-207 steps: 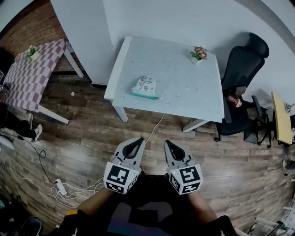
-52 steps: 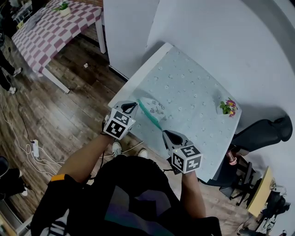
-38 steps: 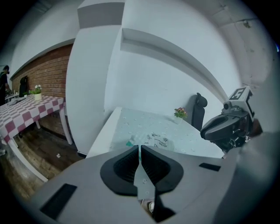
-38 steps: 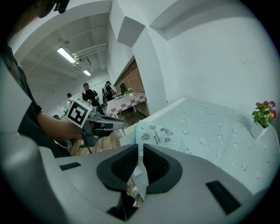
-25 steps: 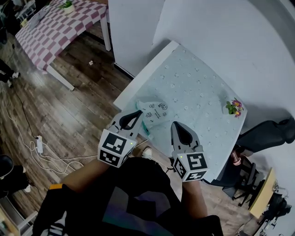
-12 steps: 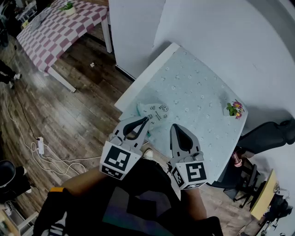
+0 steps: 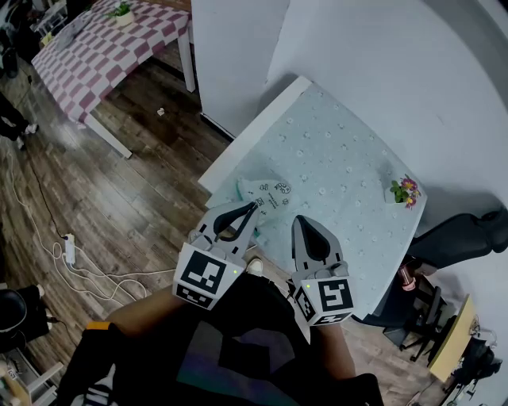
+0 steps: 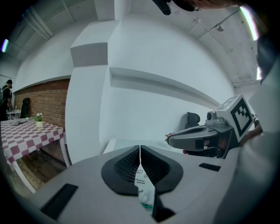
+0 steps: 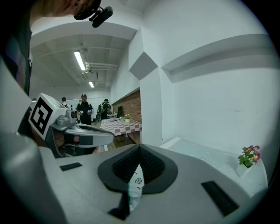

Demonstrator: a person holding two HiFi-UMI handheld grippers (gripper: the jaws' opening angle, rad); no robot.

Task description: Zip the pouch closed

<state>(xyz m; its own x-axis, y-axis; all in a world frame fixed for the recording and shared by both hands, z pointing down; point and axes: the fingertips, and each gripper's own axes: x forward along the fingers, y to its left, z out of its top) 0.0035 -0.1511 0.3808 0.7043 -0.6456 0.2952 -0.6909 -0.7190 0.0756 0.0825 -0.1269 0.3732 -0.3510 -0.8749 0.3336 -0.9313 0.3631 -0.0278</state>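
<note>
Left hand-held gripper (image 7: 253, 205) and right hand-held gripper (image 7: 299, 220) both pressed shut, empty; white printed fabric pouch (image 7: 268, 191) lies on pale dotted bench (image 7: 341, 151) just beyond them; zip state unreadable; next, probably: pinch pouch end and slider if unzipped.

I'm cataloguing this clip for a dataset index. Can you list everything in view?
pouch: one, white with print and a teal zip edge, lying at the near edge of the pale blue table.
pale blue table: one, white-dotted top, centre, against the white wall.
flower pot: one, pink and yellow blooms, on that table's right end.
checked table: one, red and white, upper left.
plant: one, green, on the checked table.
office chair: one, black, right of the pale blue table.
power strip: one, white, on the wood floor, left.
left tongs: grey, shut, empty, tips close to the pouch.
right tongs: grey, shut, empty, beside the left tongs.
</note>
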